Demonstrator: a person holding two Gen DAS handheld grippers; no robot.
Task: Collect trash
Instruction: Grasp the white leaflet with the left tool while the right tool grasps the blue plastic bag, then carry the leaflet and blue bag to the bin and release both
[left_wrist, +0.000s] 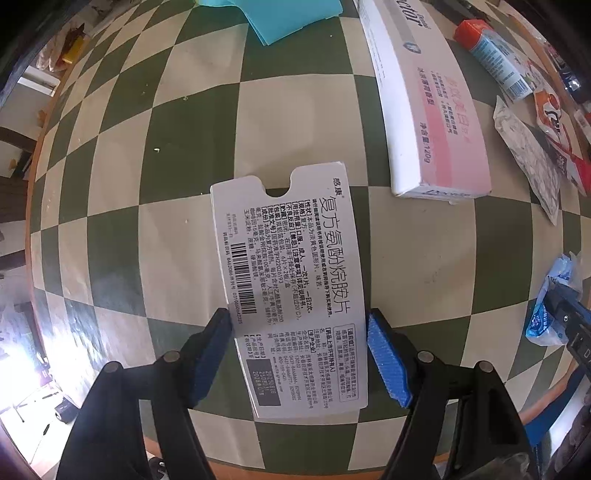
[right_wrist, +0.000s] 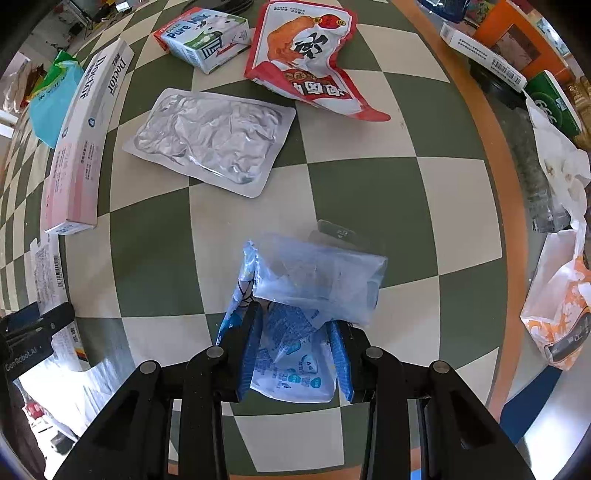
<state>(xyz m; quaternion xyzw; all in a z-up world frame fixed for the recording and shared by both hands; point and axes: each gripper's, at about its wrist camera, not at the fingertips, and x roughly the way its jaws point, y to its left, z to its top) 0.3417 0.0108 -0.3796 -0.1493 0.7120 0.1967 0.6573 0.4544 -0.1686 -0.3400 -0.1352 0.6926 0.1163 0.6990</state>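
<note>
My left gripper is shut on a flattened white medicine box with black Chinese print and a barcode, held over the checkered table. The box also shows at the left edge of the right wrist view. My right gripper is shut on a crumpled blue-and-clear plastic wrapper, also seen at the right edge of the left wrist view. Other trash lies on the table: a silver foil pouch, a red snack bag, a milk carton and a pink-white toothpaste box.
The round table has a green-and-cream checkered cloth with an orange rim. A teal bag lies at the far side. A white-and-orange plastic bag, an orange box and a green can stand at the right edge.
</note>
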